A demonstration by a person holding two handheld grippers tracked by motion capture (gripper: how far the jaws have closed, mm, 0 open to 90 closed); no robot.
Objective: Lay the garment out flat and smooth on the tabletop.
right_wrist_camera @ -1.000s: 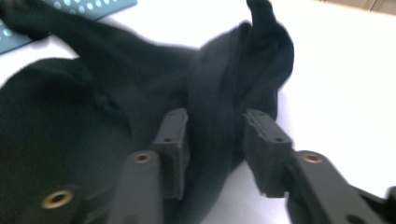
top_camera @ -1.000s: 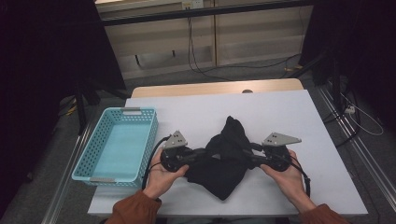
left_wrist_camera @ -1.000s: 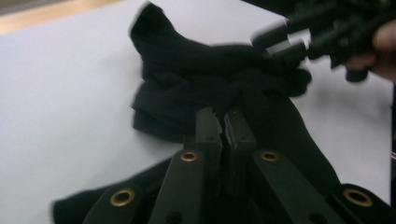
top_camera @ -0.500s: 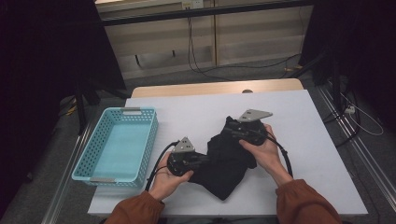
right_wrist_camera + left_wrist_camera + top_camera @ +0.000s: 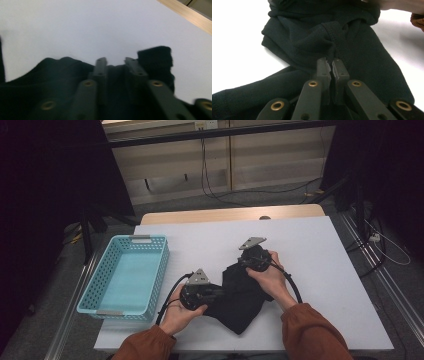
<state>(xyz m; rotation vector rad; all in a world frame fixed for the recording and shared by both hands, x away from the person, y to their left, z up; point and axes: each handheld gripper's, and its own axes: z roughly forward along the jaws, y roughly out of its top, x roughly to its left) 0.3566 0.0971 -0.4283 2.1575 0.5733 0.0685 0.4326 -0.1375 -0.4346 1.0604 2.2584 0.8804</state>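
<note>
- Cloth hides most of what matters: in the high view the tips of my left gripper (image 5: 212, 292) sink into the black garment (image 5: 240, 300), and my right gripper (image 5: 246, 265) is half covered by my own hand, so its tips are lost there too.
- Blur softens the right gripper view — the fabric between the jaws is a dark mass with no weave to read, and the lower frame cuts off the jaw arms.
- The garment (image 5: 317, 40) is soft, matte black knit, bunched into thick folds, with a ribbed band running down toward my left jaws; a squared-off flap (image 5: 155, 58) stands up just beside my right jaws.
- It lies crumpled on the white desk (image 5: 310, 250), near the front edge and about midway along it, one pointed end reaching toward that front edge.
- A light blue plastic basket (image 5: 107, 285) with perforated walls sits at the desk's left edge, apart from the cloth.
- My left gripper (image 5: 333, 65) is pinched almost fully together on a fold of the garment — only a sliver of cloth shows between the pads.
- My right gripper (image 5: 116, 61) has just been closing; a narrow gap remains between the jaws with black cloth in it, though whether the pads press on it I cannot tell.
</note>
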